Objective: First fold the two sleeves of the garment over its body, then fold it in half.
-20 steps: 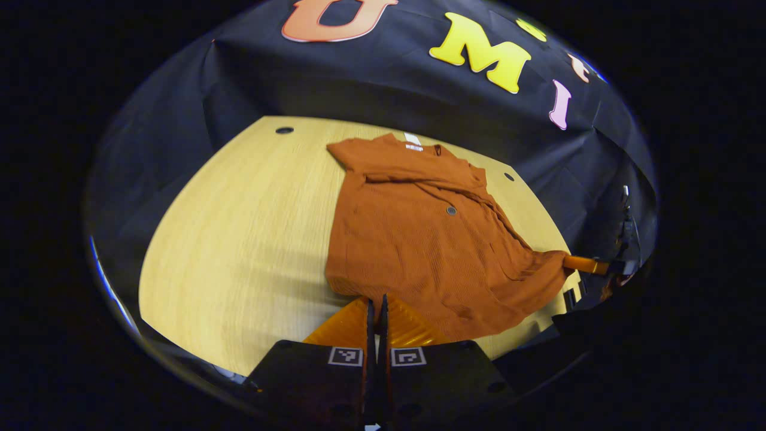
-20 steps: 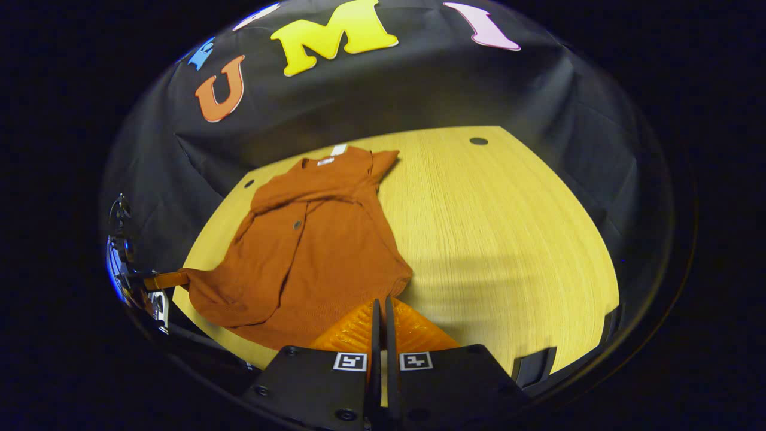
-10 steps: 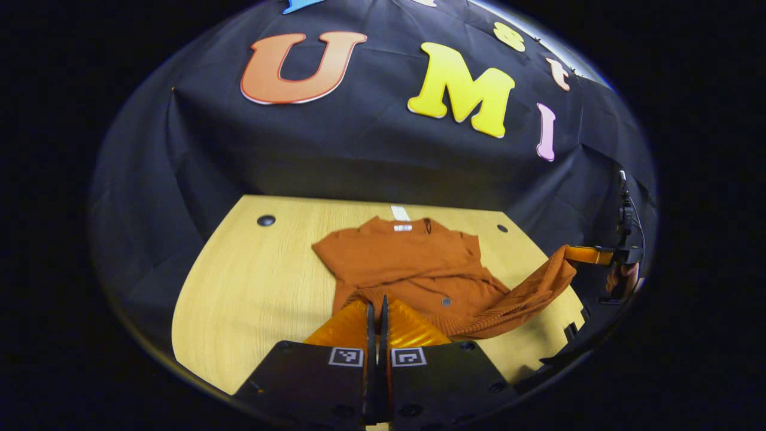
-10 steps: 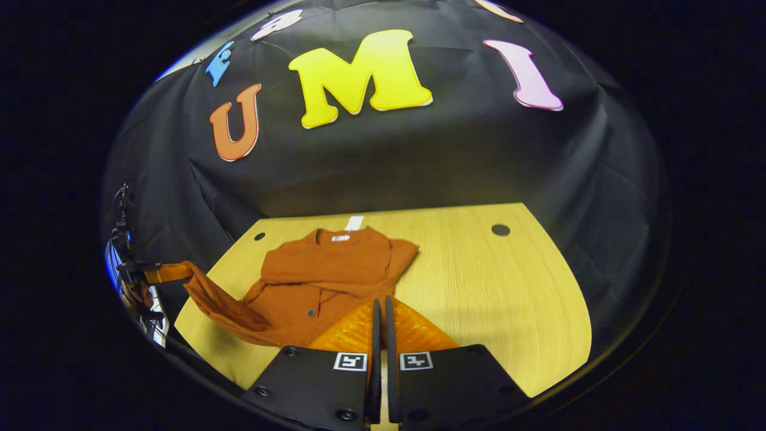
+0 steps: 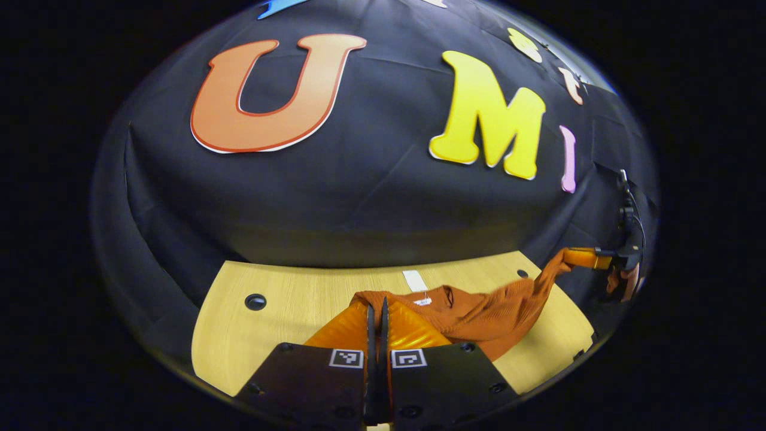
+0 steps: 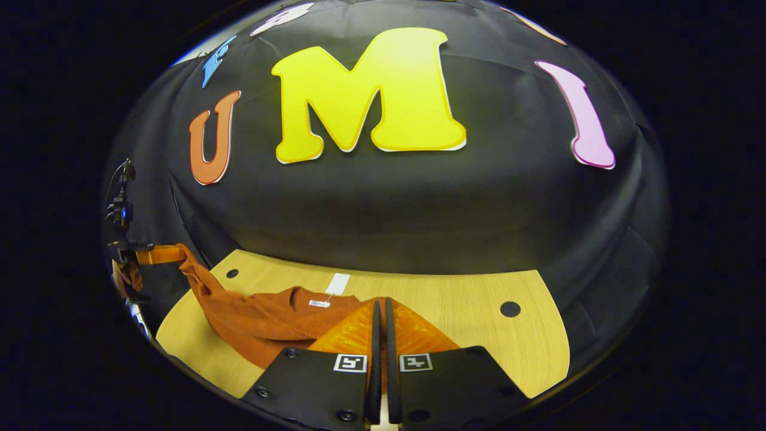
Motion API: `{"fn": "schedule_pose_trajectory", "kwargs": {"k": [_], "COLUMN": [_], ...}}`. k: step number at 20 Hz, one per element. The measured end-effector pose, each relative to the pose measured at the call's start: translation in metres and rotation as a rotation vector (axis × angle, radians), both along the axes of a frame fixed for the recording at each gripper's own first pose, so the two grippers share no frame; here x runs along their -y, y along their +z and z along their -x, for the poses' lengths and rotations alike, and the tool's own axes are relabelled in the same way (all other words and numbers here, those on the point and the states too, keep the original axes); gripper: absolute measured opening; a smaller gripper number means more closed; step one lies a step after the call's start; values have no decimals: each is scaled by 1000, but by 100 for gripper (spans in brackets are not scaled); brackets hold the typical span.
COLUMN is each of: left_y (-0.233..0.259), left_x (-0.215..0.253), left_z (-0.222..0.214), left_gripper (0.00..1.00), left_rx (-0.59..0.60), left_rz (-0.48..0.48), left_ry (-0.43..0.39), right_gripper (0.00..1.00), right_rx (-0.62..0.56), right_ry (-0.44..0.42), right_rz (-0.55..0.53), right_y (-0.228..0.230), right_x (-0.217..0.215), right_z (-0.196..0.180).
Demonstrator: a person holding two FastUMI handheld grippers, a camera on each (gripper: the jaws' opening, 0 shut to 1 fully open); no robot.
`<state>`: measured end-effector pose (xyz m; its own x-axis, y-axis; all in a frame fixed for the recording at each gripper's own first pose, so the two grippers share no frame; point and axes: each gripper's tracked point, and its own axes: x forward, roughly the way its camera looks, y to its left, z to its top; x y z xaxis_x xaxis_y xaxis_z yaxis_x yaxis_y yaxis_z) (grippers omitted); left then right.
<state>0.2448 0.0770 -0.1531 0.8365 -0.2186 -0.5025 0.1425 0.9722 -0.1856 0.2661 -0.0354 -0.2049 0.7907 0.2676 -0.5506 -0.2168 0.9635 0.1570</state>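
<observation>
A rust-orange garment [image 5: 491, 314] lies on the wooden table [image 5: 287, 299], its collar with a white tag [image 5: 415, 280] toward the wall. My left gripper [image 5: 376, 311] is shut on one hem corner, low over the collar end. Far right in the left gripper view, my right gripper [image 5: 577, 257] holds the other hem corner raised, the cloth hanging from it. In the right gripper view the garment [image 6: 257, 317] sags from my left gripper [image 6: 173, 254] down to my right gripper [image 6: 381, 311], which is shut beside the tag [image 6: 339, 283].
The black cloth wall rises just behind the table's far edge. Round cable holes [image 5: 255, 301] [image 6: 510, 309] sit near the table's back corners. A hand [image 5: 622, 281] shows behind the right gripper. Bare wood [image 6: 467, 299] lies to the right of the garment.
Both grippers have lifted the hem corners and carried them from the near edge toward the collar. The lower half of the garment now hangs over the upper half.
</observation>
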Motion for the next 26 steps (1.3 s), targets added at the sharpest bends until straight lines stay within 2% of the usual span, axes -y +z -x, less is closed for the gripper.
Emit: {"fn": "schedule_pose_trajectory", "kwargs": {"k": [2,5,9,14,18,19,20,23,24,25,26], "left_y": [-24,-69,-129,-178,-190,-189,-188,-161,-153,-142,-136], "left_x": [-3,-11,-30,-31,-23,-22,-24,-42,-42,-44,-47], "left_z": [-25,-53,-84,-112,-112,-112,-113,-115,-110,-104,-101], "left_gripper": [3,3,3,3,13,29,45,93,94,96,97], "left_rx": [-42,-120,-187,-195,-206,-204,-195,-136,-130,-126,-112], "left_rz": [38,36,21,21,36,44,35,20,33,35,31], "left_ry": [32,77,134,134,136,137,154,186,193,205,218], "right_gripper": [5,5,5,5,20,35,40,65,69,79,85], "right_rx": [-16,-29,-72,-169,-191,-194,-194,-189,-163,-135,-106], "right_ry": [19,32,-7,-44,-124,-140,-143,-139,-138,-143,-144], "right_rz": [23,47,58,75,51,51,43,70,83,92,90], "right_y": [-23,-59,-126,-204,-221,-220,-216,-199,-188,-177,-164], "right_x": [-8,-14,-10,-5,3,6,8,15,17,21,19], "right_z": [-23,-61,-106,-119,-121,-120,-118,-114,-114,-114,-114]}}
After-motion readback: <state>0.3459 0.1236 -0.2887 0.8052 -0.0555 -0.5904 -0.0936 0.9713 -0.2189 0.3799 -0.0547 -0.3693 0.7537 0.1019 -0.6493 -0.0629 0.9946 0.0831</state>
